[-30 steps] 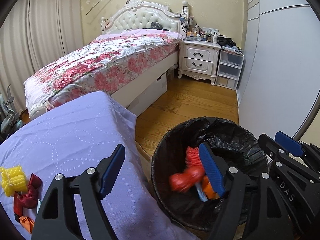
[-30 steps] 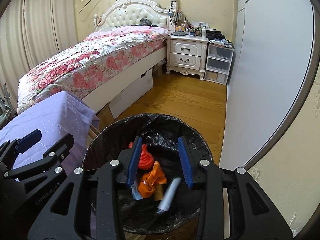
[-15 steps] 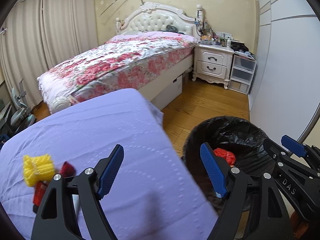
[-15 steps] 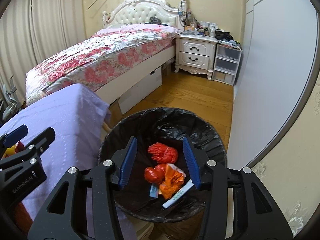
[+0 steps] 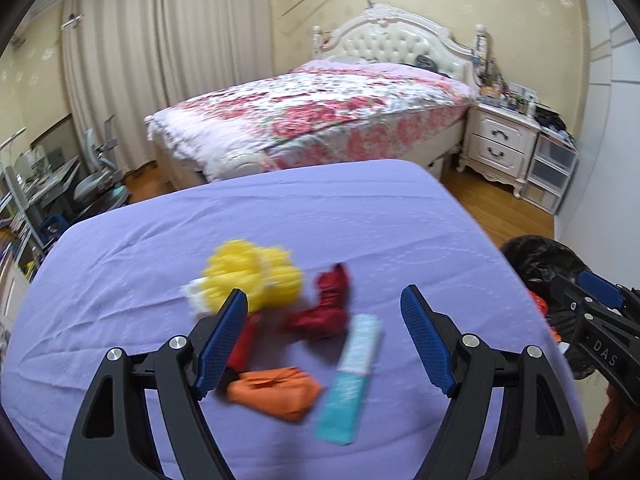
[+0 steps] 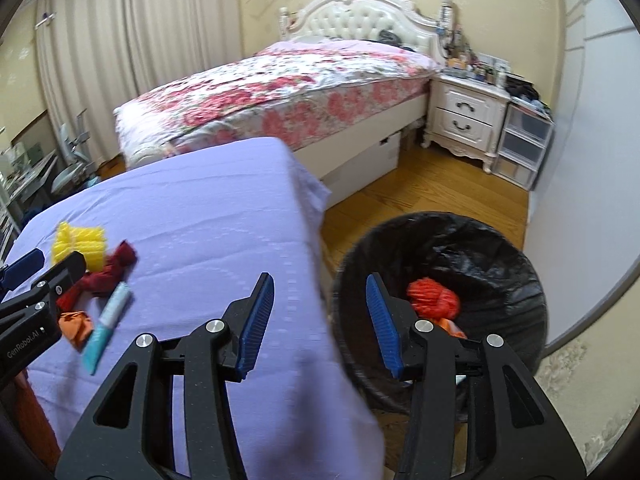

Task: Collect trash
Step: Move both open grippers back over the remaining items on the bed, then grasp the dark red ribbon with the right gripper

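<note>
On the purple-clothed table (image 5: 280, 216) lies a cluster of trash: a yellow foam net (image 5: 248, 276), a dark red wrapper (image 5: 326, 312), an orange crumpled bag (image 5: 276, 390), a teal tube (image 5: 352, 376) and a red scrap (image 5: 245, 340). My left gripper (image 5: 324, 294) hovers open over this cluster, holding nothing. My right gripper (image 6: 319, 280) is open and empty, straddling the table's right edge and the black-lined bin (image 6: 440, 222). A red net (image 6: 434, 298) and an orange scrap (image 6: 452, 326) lie inside the bin. The right wrist view shows the yellow net (image 6: 80, 242) and tube (image 6: 108, 318) at the left.
The bin (image 5: 536, 254) stands on the wooden floor (image 6: 420, 192) just right of the table. Behind is a bed with a floral cover (image 5: 320, 112), a white nightstand (image 5: 496, 148) and plastic drawers (image 6: 520, 148). A desk and chair (image 5: 92, 184) stand far left.
Both views have swung left, from above the bin toward the table. The table trash now lies under my left gripper. The right jaws have widened a little and left the bin's middle.
</note>
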A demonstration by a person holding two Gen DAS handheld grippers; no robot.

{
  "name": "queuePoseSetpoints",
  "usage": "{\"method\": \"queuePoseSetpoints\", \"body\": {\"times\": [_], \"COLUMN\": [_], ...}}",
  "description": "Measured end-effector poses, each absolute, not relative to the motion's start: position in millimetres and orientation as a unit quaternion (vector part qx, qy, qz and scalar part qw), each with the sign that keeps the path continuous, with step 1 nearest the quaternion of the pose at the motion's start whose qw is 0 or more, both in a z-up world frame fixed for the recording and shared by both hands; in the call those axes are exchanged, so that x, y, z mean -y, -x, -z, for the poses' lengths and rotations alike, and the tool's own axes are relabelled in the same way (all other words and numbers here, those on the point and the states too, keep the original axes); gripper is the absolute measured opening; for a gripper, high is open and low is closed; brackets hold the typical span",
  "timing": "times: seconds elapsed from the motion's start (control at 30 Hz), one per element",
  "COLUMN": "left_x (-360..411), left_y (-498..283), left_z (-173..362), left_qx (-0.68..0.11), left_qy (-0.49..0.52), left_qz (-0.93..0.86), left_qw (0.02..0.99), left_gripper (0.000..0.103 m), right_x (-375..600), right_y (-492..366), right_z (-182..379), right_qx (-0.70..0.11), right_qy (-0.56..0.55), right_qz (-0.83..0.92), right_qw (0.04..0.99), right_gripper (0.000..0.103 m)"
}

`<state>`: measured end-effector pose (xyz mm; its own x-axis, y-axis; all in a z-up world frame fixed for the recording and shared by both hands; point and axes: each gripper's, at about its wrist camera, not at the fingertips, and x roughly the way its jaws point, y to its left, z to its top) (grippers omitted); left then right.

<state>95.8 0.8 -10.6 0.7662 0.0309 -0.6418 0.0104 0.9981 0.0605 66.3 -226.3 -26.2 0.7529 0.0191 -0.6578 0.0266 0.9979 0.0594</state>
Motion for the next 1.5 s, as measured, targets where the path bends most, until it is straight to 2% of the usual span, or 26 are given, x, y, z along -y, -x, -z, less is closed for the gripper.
{"method": "queuePoseSetpoints", "body": {"times": [0.4, 0.73, 0.83, 0.9, 1.0, 1.03, 1.13, 1.5], "left_x": [-114.6, -158.0, -159.8, -159.4, -156.2, -155.0, -150.6, -115.4], "left_y": [-74.3, -67.8, -68.5, -70.8, -71.6, -72.4, -74.6, -80.2], "left_z": [27.0, 38.7, 40.7, 42.0, 43.4, 43.6, 44.3, 31.8], "left_qx": [-0.356, -0.362, -0.365, -0.366, -0.367, -0.367, -0.368, -0.357], "left_qy": [0.018, 0.038, 0.042, 0.041, 0.041, 0.041, 0.041, 0.024], "left_qz": [-0.106, -0.135, -0.133, -0.130, -0.125, -0.124, -0.117, -0.086], "left_qw": [0.928, 0.922, 0.921, 0.921, 0.921, 0.921, 0.921, 0.930], "left_gripper": [0.077, 0.077, 0.077, 0.077, 0.077, 0.077, 0.077, 0.077], "right_x": [113.5, 49.6, 43.3, 41.3, 41.2, 41.1, 39.1, 67.0], "right_y": [-84.3, -103.6, -109.2, -111.6, -112.6, -111.7, -110.7, -101.7], "right_z": [21.4, 31.6, 37.4, 41.6, 44.7, 45.4, 44.7, 24.9], "right_qx": [-0.365, -0.387, -0.398, -0.408, -0.417, -0.418, -0.418, -0.385], "right_qy": [0.023, 0.051, 0.055, 0.056, 0.049, 0.048, 0.049, 0.037], "right_qz": [-0.100, -0.138, -0.135, -0.136, -0.141, -0.144, -0.148, -0.130], "right_qw": [0.926, 0.910, 0.906, 0.901, 0.897, 0.895, 0.895, 0.913], "right_gripper": [0.047, 0.045, 0.044, 0.036, 0.033, 0.027, 0.021, 0.020]}}
